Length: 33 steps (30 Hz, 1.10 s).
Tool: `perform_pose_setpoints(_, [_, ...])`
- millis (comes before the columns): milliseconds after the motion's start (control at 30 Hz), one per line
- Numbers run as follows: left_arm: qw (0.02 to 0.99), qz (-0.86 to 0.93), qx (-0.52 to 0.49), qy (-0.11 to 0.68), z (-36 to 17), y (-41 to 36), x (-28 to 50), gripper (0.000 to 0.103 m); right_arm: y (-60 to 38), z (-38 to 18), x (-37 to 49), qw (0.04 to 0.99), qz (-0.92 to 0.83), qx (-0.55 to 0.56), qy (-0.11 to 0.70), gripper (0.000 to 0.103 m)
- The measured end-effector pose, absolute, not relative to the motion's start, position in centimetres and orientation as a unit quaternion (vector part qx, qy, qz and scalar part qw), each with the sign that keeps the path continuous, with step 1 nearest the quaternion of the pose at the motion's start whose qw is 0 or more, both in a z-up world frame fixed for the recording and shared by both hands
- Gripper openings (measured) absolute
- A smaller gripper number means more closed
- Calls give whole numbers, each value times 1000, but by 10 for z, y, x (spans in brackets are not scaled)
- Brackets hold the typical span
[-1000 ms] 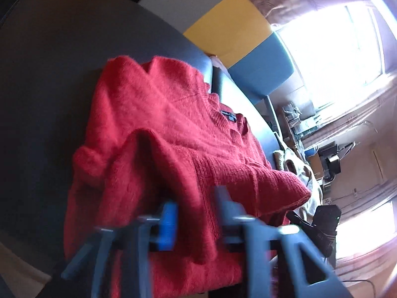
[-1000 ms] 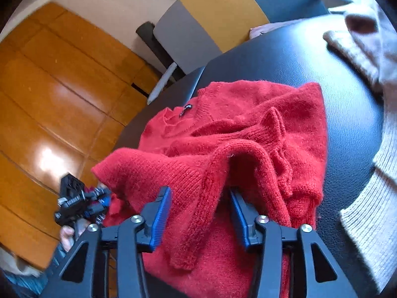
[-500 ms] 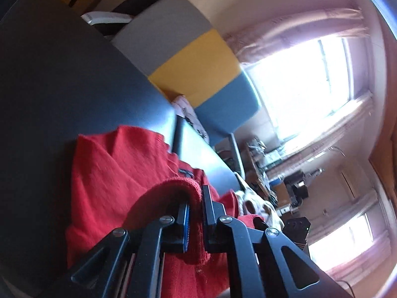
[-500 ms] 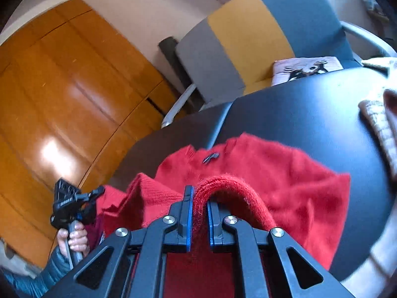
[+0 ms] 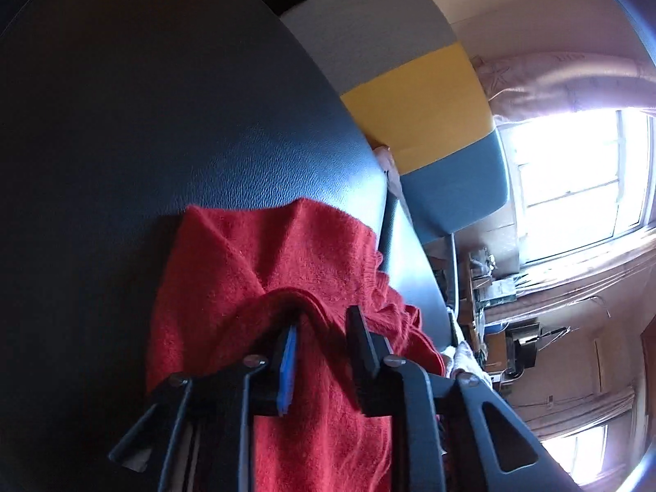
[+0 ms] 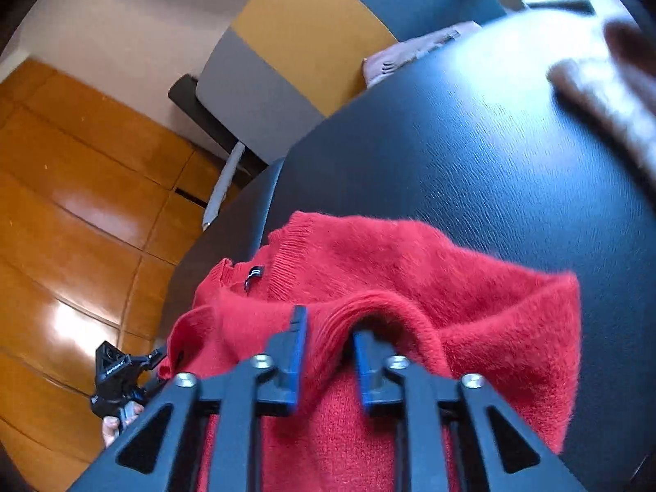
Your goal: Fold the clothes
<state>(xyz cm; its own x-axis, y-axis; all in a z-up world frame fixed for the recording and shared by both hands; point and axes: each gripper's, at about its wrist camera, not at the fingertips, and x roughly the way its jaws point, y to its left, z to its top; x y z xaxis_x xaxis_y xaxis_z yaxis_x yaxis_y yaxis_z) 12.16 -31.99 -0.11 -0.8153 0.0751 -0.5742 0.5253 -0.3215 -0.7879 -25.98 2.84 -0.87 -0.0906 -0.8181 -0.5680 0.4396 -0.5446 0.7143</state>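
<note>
A red knit sweater (image 5: 266,254) lies on the black table (image 5: 164,102), its lower part doubled over toward the collar. My left gripper (image 5: 324,320) has its jaws opening, and a loose ridge of red fabric sits between them, draped over the blue-padded finger. In the right wrist view the sweater (image 6: 410,254) shows its collar label (image 6: 254,274). My right gripper (image 6: 328,324) is also opening, with a ribbed fold lying slack between its pads. The left gripper (image 6: 115,377) appears there at the lower left, held by a hand.
A grey, yellow and blue chair (image 5: 410,94) stands behind the table's far edge (image 6: 471,143). A beige knit garment (image 6: 607,94) lies at the table's right side. Wooden floor (image 6: 82,205) is on the left, and a bright window (image 5: 574,184) on the right.
Both grippers closed on folds of the sweater's lower part, carried them forward toward the collar, and now their jaws have parted again. The fabric lies lower and looser.
</note>
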Motion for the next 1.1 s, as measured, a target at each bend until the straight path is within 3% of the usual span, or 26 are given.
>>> perform_pose_setpoints(33, [153,-772,261,559,3,-320,127,26,31,-11,-259,442,-714,508,-193,28])
perform_pose_setpoints(167, [188,-800,252,512,28,-316,148,31,40,2,-256,449,-723,487,-196,57])
perform_pose_setpoints(300, [212,-833,289,421,49,-309,149,45,45,32,-241,460,-753,445,-154,64])
perform_pose_setpoints(533, [201,-848,372,319,53,-297,115,46,18,60,-225,447,-806,388,20,80])
perform_pose_setpoints(633, [187,-848,391,305,47,-293,100,46,8,56,-237,442,-805,392,50,80])
perform_pose_setpoints(833, [173,-841,414,302,29,-293,66,46,-17,40,-261,434,-793,418,91,69])
perform_pose_setpoints(900, [169,-834,426,306,23,-295,59,45,-26,32,-269,426,-789,430,103,61])
perform_pose_setpoints(967, [166,-827,439,309,16,-296,53,43,-32,23,-272,418,-784,442,123,44])
perform_pose_setpoints(1067, [174,-826,452,288,9,-289,53,11,-39,16,-271,412,-780,446,149,23])
perform_pose_setpoints(1100, [175,-835,438,282,14,-285,57,8,-39,17,-269,414,-782,440,154,17])
